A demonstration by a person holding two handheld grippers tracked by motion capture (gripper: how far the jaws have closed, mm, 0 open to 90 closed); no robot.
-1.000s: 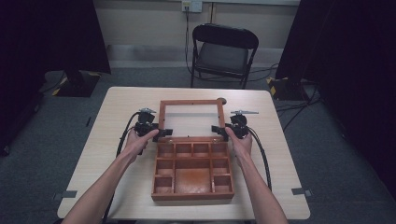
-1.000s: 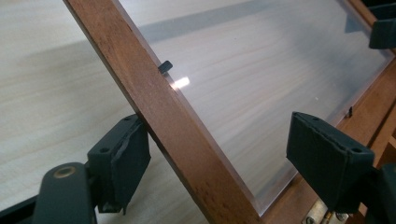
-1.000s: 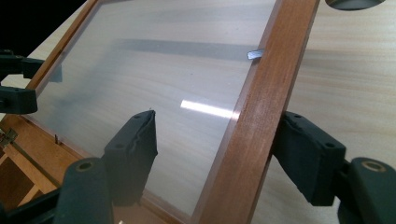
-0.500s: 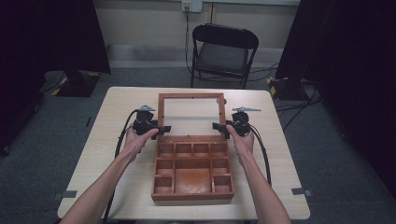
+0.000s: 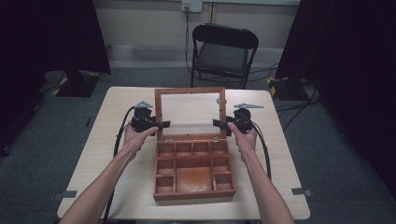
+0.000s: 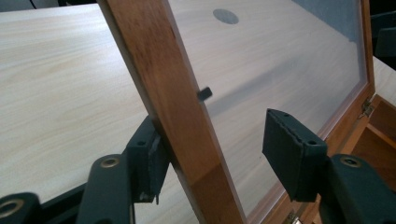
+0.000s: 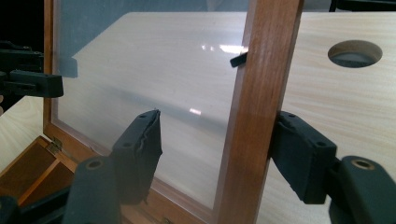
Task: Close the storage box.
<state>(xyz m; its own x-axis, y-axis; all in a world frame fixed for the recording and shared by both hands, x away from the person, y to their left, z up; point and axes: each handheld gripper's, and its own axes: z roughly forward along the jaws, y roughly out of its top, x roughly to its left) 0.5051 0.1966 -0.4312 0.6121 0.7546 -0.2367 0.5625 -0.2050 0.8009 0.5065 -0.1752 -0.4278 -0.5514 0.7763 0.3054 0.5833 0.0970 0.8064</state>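
Carefully now: both grippers, left gripper (image 5: pixel 161 125) and right gripper (image 5: pixel 218 124), straddle the glass lid (image 5: pixel 189 112) loosely; raise both sides evenly.

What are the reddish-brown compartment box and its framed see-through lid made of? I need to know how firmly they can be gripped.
The reddish-brown compartment box looks like stained wood with a low sheen: grain shows along the lid frame. The lid's clear pane is glass or clear plastic: the table shows through it and it carries bright glints. Which of the two I cannot tell.
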